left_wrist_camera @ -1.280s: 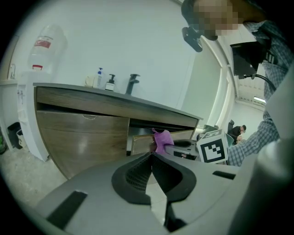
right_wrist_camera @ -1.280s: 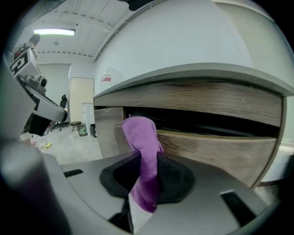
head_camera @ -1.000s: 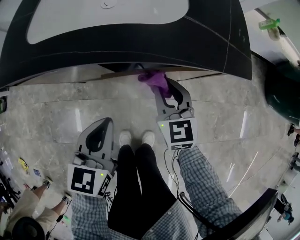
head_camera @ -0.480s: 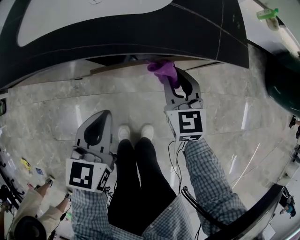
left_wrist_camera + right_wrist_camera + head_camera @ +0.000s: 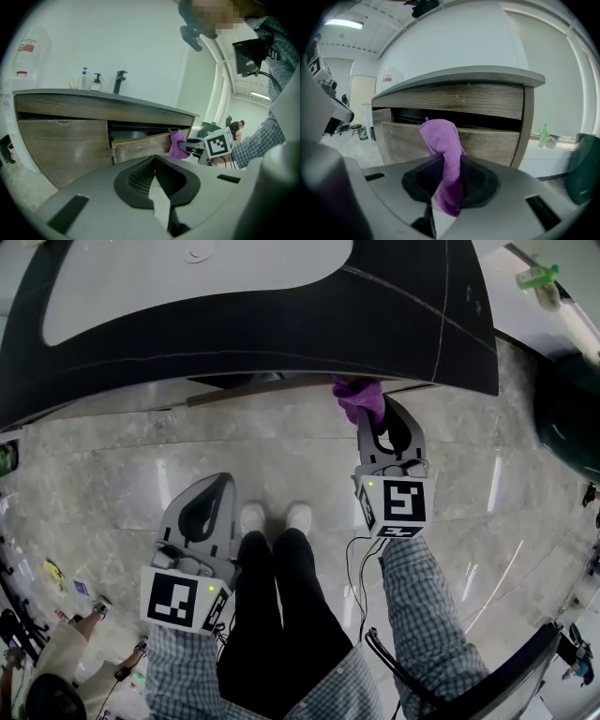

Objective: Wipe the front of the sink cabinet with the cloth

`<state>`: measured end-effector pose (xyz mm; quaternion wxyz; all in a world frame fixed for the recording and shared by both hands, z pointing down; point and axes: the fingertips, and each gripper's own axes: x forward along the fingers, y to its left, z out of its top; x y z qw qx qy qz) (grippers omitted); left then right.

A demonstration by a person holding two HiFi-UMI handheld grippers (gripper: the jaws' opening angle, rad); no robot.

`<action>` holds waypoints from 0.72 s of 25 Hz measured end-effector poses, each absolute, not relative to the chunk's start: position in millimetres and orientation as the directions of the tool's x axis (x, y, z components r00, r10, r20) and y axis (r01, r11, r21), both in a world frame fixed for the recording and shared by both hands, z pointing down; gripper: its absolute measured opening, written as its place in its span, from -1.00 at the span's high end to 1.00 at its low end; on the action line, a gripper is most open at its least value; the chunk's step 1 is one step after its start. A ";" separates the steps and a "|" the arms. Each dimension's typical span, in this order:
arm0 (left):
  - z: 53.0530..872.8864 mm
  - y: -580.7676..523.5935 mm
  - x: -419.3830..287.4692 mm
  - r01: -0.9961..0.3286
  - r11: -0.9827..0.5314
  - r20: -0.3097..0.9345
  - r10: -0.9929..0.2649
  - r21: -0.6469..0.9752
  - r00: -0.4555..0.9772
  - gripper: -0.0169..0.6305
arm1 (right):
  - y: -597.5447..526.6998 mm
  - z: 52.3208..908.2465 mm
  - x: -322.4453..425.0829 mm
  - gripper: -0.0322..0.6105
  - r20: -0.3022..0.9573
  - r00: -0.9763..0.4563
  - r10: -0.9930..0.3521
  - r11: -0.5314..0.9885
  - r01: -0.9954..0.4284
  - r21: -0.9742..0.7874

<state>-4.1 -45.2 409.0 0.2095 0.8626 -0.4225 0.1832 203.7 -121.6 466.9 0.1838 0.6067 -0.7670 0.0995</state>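
Your right gripper (image 5: 446, 180) is clamped on the purple cloth (image 5: 440, 140). The cloth's free end appears to press against the wooden drawer front (image 5: 492, 140) of the sink cabinet (image 5: 61, 140), near the cabinet's right edge, just under the dark countertop (image 5: 281, 324). Wiping looks under way; next, sweep the cloth along the panel with steady contact. Your left gripper (image 5: 221, 482) hangs low, jaws together, holding nothing, well apart from the cabinet.

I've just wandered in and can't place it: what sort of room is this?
Probably a washroom, or a mock-up of one: a wooden sink cabinet under a dark countertop with a white basin, a black faucet and soap bottles on top, and a polished stone-look floor.
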 end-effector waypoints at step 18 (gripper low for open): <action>420.8 -41.7 -9.9 -0.809 -0.525 0.490 -0.649 0.265 0.582 0.91 | -111.3 488.5 304.4 0.62 0.409 0.114 -0.905 -0.043 -0.983 0.180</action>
